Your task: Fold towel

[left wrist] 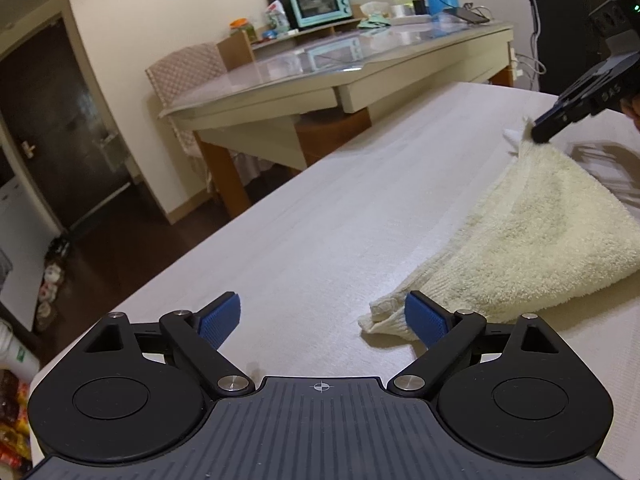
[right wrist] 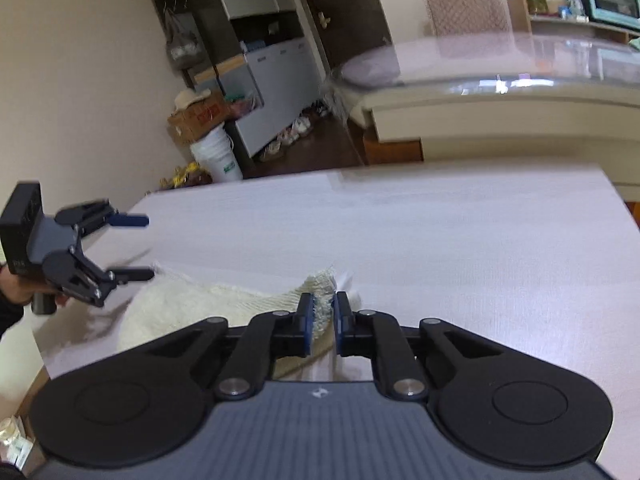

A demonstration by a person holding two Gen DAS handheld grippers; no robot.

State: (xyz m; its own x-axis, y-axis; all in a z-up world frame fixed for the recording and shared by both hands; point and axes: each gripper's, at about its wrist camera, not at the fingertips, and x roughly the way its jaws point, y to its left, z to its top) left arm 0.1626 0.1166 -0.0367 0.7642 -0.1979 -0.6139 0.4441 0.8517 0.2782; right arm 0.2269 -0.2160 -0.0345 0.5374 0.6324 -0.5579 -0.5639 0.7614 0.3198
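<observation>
A cream terry towel lies on the white-covered table, bunched toward the right. My left gripper is open and empty, with its right blue pad next to the towel's near corner. My right gripper is shut on the towel's far corner and lifts it off the table. In the left wrist view the right gripper shows at the far right, pinching that corner. In the right wrist view the left gripper shows open at the left, by the towel.
A glass-topped desk with a teal toaster oven stands beyond the table. A chair stands beside it. A dark doorway is at the left. Boxes and a white bucket stand on the floor.
</observation>
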